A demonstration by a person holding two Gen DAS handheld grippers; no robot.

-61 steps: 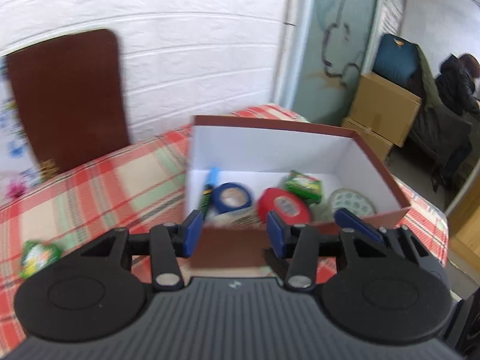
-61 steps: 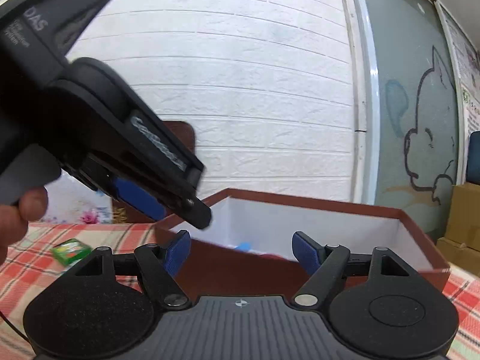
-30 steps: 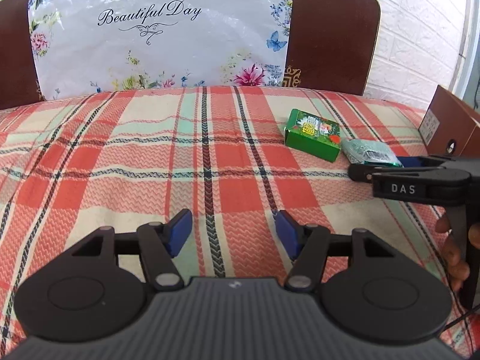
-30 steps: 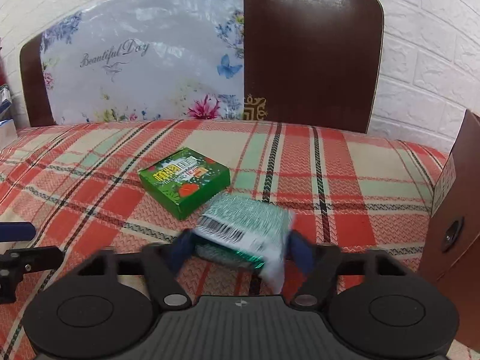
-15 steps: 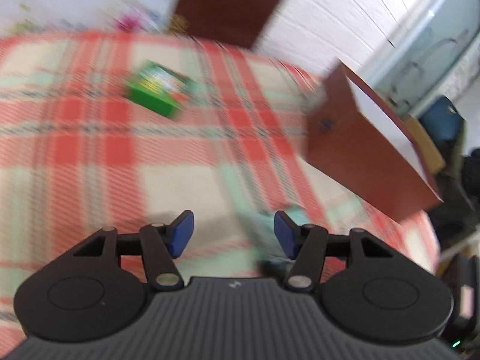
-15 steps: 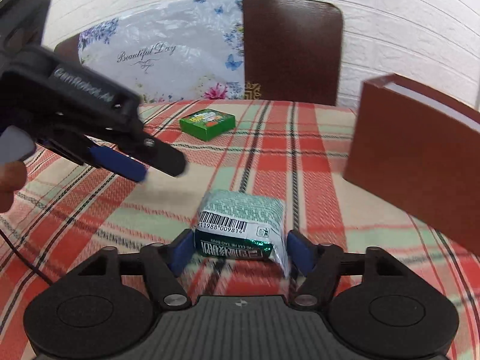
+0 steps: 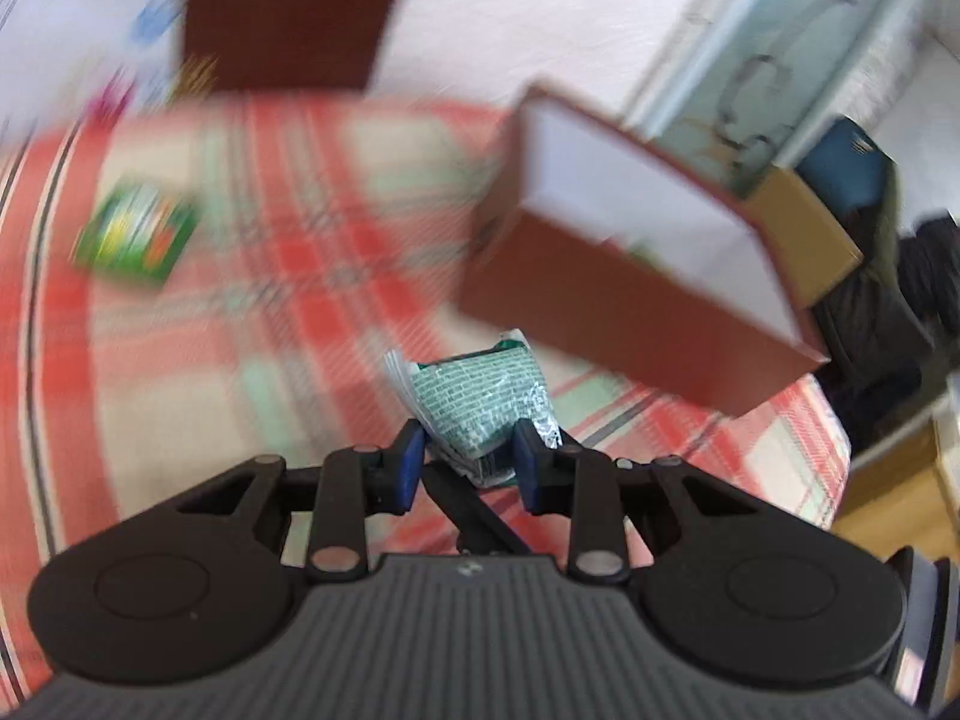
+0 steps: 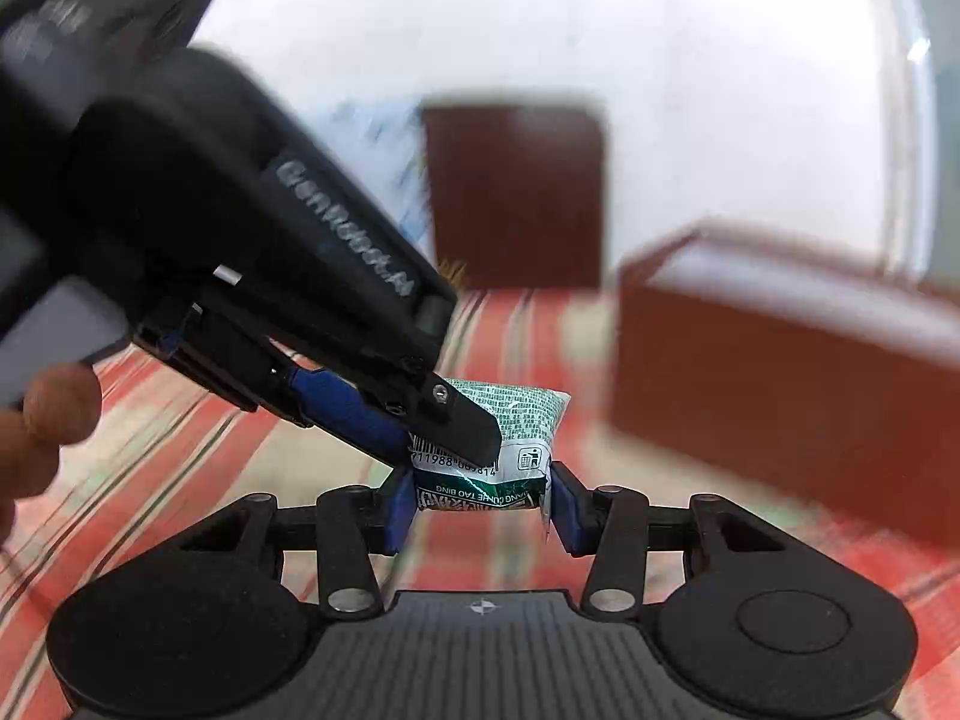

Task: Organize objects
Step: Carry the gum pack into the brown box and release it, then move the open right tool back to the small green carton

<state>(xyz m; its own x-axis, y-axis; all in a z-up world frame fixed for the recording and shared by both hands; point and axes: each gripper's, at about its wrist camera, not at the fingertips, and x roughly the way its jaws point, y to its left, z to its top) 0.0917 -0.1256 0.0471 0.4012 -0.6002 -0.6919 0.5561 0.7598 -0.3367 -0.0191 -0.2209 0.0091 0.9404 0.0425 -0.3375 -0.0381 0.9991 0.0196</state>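
A green foil packet (image 8: pixel 528 414) with a barcode hangs above the plaid cloth, between both grippers. My right gripper (image 8: pixel 483 504) has its blue pads against the packet's two sides, and its jaws are closing. My left gripper (image 8: pixel 432 438) reaches in from the upper left and pinches the packet's near corner. In the left wrist view the packet (image 7: pixel 480 402) is squeezed narrow between the left gripper's (image 7: pixel 465 462) pads, jaws closing. A brown box (image 7: pixel 630 312) with a white inside stands open just beyond, to the right. A green carton (image 7: pixel 135 234) lies on the cloth at the far left.
A dark brown headboard (image 8: pixel 516 192) and a white brick wall stand behind the bed. The brown box (image 8: pixel 780 360) fills the right side of the right wrist view. A cardboard carton (image 7: pixel 804 234) and dark clothing are off the bed's right edge. A person's fingers (image 8: pixel 54 414) hold the left gripper.
My left gripper, open and apart from the packet half a second ago, has swung over and closed on it. Both views have turned toward the brown box.
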